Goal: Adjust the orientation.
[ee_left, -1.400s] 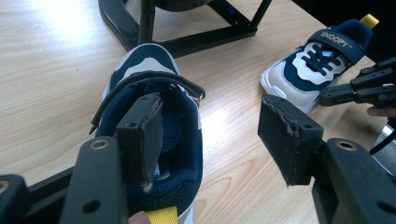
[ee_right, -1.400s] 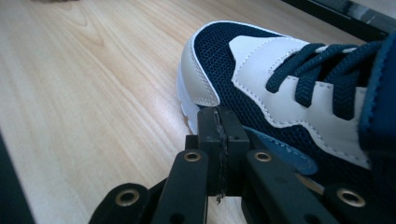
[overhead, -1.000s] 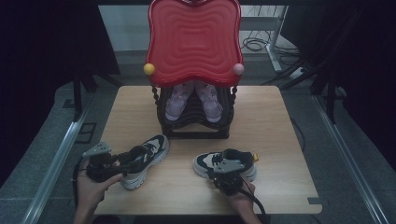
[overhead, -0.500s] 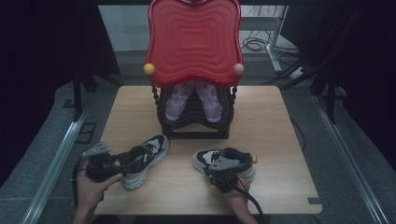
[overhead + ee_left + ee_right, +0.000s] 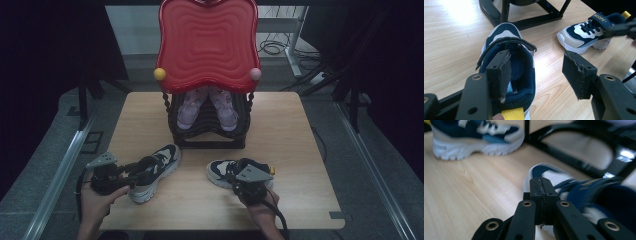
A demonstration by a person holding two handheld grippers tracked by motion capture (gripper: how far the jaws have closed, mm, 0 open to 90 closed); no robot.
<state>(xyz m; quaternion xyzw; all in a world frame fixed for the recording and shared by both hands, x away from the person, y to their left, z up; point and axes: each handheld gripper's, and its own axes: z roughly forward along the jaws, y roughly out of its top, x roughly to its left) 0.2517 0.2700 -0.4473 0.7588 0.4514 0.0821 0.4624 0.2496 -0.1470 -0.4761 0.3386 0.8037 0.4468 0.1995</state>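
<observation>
Black rack stands at 12 o'clock on the table, red wavy tray on top, a pink pair inside. Left shoe at 8 o'clock; left gripper has jaws wide, one pad inside its heel collar. Right shoe at 5 o'clock; right gripper jaws pressed together, empty, beside the shoe. Since a second ago that shoe's heel sits further left, gripper over it. Right shoe's heel is hidden; its gripper view is blurred.
</observation>
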